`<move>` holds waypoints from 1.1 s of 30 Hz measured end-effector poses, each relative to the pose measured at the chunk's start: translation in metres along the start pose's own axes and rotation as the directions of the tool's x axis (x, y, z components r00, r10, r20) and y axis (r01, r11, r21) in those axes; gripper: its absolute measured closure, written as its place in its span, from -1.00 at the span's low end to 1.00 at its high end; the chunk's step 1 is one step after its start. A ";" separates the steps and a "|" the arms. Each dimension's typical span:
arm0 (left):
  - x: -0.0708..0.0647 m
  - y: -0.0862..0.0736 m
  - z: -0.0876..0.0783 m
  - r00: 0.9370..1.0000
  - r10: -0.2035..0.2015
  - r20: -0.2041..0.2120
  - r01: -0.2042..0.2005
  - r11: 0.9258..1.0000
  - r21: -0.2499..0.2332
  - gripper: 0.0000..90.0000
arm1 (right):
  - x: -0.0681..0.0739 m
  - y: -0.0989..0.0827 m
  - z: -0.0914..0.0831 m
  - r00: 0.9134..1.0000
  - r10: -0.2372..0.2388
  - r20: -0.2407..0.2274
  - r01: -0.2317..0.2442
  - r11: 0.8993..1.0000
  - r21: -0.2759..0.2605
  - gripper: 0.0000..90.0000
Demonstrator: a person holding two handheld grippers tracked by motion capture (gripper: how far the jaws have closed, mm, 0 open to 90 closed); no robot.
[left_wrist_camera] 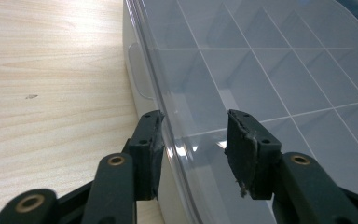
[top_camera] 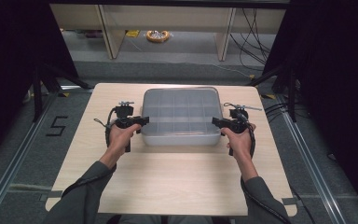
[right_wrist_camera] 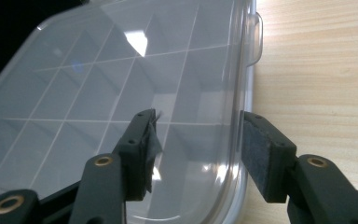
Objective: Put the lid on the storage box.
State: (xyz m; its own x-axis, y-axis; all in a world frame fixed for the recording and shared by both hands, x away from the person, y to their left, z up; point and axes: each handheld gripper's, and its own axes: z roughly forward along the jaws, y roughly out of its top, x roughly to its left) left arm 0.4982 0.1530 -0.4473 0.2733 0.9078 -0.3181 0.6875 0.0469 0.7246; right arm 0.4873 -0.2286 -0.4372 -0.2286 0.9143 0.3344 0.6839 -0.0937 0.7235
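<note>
A translucent grey plastic box (top_camera: 181, 116) with a clear lid and a grid of compartments lies in the middle of the wooden table (top_camera: 168, 172). My left gripper (top_camera: 143, 122) is at the box's left near corner, open, its jaws straddling the lid's edge (left_wrist_camera: 168, 140). At the right near corner my right gripper (top_camera: 216, 122) is open too, one jaw over the lid (right_wrist_camera: 121, 84) and the other outside the rim. The compartments look empty through the lid. A latch tab (right_wrist_camera: 256, 37) shows on the box's side.
Bare wood lies in front of the box and along both sides. Beyond the table's far edge are a grey floor, desk legs (top_camera: 107, 32), cables (top_camera: 254, 32) and a yellow-rimmed object (top_camera: 157, 36). A "5" mark (top_camera: 57, 126) is taped on the floor at left.
</note>
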 end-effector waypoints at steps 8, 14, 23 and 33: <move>0.001 0.001 0.001 1.000 -0.019 0.009 0.018 1.000 0.008 0.19 | 0.001 0.005 0.001 0.999 -0.035 0.010 0.035 0.999 0.032 0.03; 0.002 0.001 0.001 1.000 -0.013 0.013 0.012 1.000 0.015 0.19 | 0.005 0.008 0.001 1.000 -0.028 0.001 0.028 0.998 0.049 -0.01; 0.003 0.001 0.001 1.000 0.007 0.017 -0.008 1.000 0.026 0.20 | 0.002 0.011 -0.007 1.000 -0.005 0.010 0.004 0.996 0.089 0.06; 0.011 0.004 -0.007 0.997 -0.069 0.040 0.070 0.997 -0.016 0.08 | -0.013 0.017 -0.010 1.000 -0.024 0.008 0.024 0.999 0.027 0.00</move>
State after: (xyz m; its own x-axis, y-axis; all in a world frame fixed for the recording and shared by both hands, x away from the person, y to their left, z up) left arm 0.4998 0.1663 -0.4436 0.2517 0.8849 -0.3918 0.6945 0.1168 0.7100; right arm 0.4949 -0.2458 -0.4233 -0.2392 0.9195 0.3120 0.6969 -0.0612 0.7146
